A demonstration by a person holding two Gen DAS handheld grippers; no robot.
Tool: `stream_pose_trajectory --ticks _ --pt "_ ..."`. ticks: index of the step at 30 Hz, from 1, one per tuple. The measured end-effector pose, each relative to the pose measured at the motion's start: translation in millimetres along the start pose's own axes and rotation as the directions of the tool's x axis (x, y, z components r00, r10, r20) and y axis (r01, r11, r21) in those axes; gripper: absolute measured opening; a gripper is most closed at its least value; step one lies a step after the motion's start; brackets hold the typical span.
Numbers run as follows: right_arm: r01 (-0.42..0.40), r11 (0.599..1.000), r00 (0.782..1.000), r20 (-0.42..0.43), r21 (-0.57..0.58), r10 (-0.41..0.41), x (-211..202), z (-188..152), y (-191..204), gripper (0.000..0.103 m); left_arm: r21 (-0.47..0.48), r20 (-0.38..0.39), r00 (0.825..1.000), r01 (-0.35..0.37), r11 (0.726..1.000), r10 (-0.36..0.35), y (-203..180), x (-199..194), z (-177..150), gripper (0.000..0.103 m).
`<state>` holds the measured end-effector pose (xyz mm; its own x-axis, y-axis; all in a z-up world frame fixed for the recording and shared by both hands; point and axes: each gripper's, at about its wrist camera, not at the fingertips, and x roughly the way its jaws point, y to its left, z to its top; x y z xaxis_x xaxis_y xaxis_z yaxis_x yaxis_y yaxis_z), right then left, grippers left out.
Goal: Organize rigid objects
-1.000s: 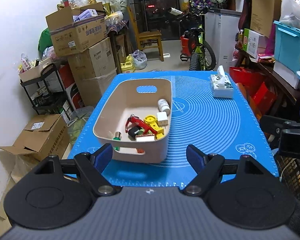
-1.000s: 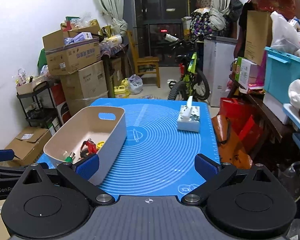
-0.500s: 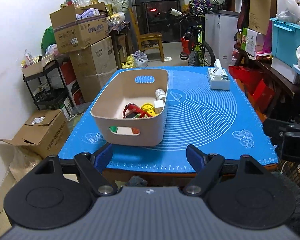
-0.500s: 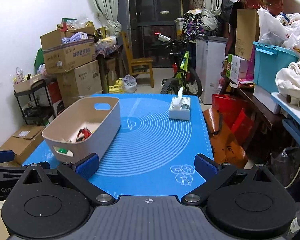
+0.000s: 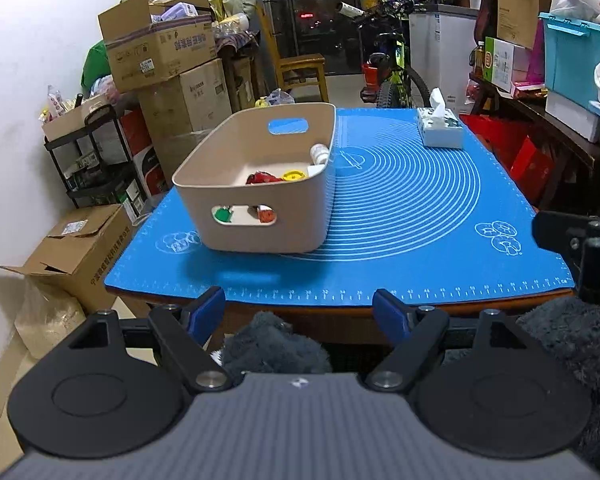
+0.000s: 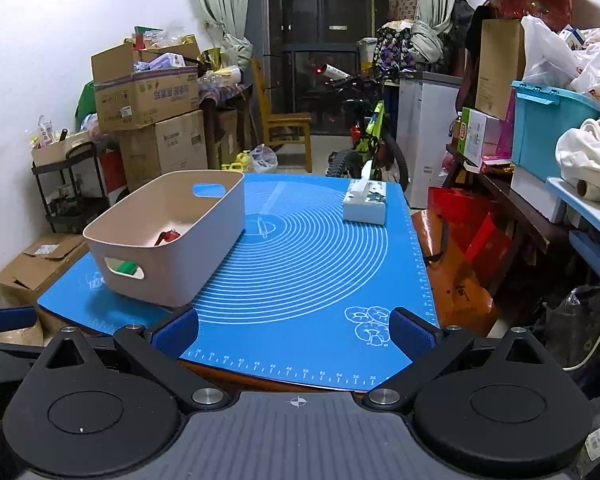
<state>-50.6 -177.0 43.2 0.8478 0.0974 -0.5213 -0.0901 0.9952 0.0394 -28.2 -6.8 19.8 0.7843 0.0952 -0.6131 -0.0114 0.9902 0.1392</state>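
Observation:
A beige bin [image 5: 260, 216] [image 6: 168, 240] stands on the left part of the blue mat [image 5: 412, 208] [image 6: 312, 264]. Inside it lie several small toys: a red one [image 5: 262, 178], a yellow disc [image 5: 293, 176], a white bottle [image 5: 319, 153], and a green piece [image 5: 222, 215] seen through the handle slot. My left gripper [image 5: 300, 314] is open and empty, hanging just off the table's near edge, below the bin. My right gripper [image 6: 294, 330] is also open and empty, over the mat's near edge, to the right of the bin.
A tissue box [image 5: 440, 130] [image 6: 365, 202] sits at the mat's far right. Cardboard boxes [image 5: 160, 52] and a black rack [image 5: 96, 156] crowd the left wall. A bicycle [image 6: 370, 140], a chair [image 6: 286, 128] and a loaded side table [image 6: 540, 184] lie beyond and to the right. Dark fuzzy fabric [image 5: 274, 346] lies below the left gripper.
Both grippers have drawn back from the table and sunk lower; the bin and mat now sit farther away and the table's near edge shows. Both stay open and empty.

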Motion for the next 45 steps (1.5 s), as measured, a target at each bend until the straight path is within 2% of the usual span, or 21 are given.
stream_pose_trajectory --ticks 5,9,45 --pt "-0.015 1.0 1.0 -0.02 -0.019 0.015 7.6 -6.0 5.2 0.1 -0.013 -0.01 1.0 -0.001 1.0 0.001 1.2 5.4 -5.2 0.081" --pt "-0.016 1.0 1.0 -0.005 -0.021 0.016 6.3 -7.7 5.2 0.1 -0.026 -0.006 1.0 0.0 1.0 -0.001 2.8 5.2 -5.1 0.081" --pt "-0.008 0.999 1.0 -0.023 0.039 0.009 8.7 -10.8 -2.5 0.1 0.0 -0.007 1.0 0.013 1.0 -0.013 -4.1 5.9 -5.1 0.081"
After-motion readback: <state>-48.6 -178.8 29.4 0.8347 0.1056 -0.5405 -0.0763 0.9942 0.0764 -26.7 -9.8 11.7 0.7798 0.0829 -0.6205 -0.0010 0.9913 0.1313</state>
